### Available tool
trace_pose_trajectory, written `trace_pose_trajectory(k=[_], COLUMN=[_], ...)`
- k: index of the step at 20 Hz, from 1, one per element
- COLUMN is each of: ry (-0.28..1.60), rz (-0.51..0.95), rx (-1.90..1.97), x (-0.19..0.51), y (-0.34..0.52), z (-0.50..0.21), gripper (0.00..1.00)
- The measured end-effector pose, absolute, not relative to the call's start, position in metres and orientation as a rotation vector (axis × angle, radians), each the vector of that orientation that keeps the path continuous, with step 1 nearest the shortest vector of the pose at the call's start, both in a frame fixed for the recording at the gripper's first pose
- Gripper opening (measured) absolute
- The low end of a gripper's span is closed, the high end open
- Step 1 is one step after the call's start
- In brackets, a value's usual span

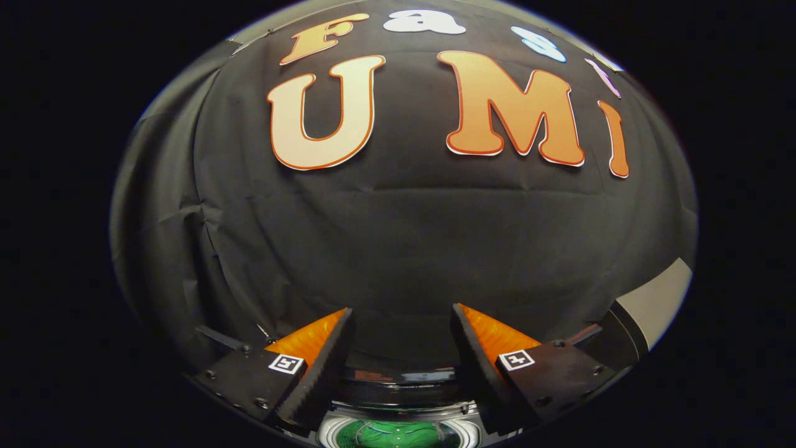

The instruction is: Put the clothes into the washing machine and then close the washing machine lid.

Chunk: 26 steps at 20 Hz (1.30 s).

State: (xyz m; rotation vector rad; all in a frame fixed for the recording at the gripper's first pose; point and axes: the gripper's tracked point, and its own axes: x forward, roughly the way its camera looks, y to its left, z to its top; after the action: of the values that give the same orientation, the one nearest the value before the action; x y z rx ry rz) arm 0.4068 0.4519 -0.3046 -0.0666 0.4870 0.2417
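A staged recording booth is shown — black cloth (404,236) is hung as the wall, creased and pinned — with a grey panel (659,302) seen beside it.

Dim booth, strong fisheye bend, sharp focus.
Soft even light falls on the black cloth wall (404,236), showing creases; straight lines curve outward, and glare glints on the glossy rim (401,378) near the fingers.

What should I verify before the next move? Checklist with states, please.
1. Tool fingers open, nothing between them: ok.
2. Green cloth inside the white round washing machine drum below the fingers: ok.
3. Cloth fully clear of the drum rim: cannot tell.
4. Glossy dark washing machine lid closed: cannot tell.
5. Black cloth booth wall beyond the fingers, apart from them: ok.
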Motion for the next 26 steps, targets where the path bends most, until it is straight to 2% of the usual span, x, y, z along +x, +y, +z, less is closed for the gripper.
trace_pose_trajectory(k=[18, 22, 26], ry=[0.396, 0.424, 0.538], rz=[0.23, 0.221, 0.212], rx=[-0.071, -0.064, -0.026], x=[0.292, 0.257, 0.226], y=[0.426, 0.417, 0.411], z=[-0.313, -0.337, -0.384], gripper=[0.98, 0.97, 0.97])
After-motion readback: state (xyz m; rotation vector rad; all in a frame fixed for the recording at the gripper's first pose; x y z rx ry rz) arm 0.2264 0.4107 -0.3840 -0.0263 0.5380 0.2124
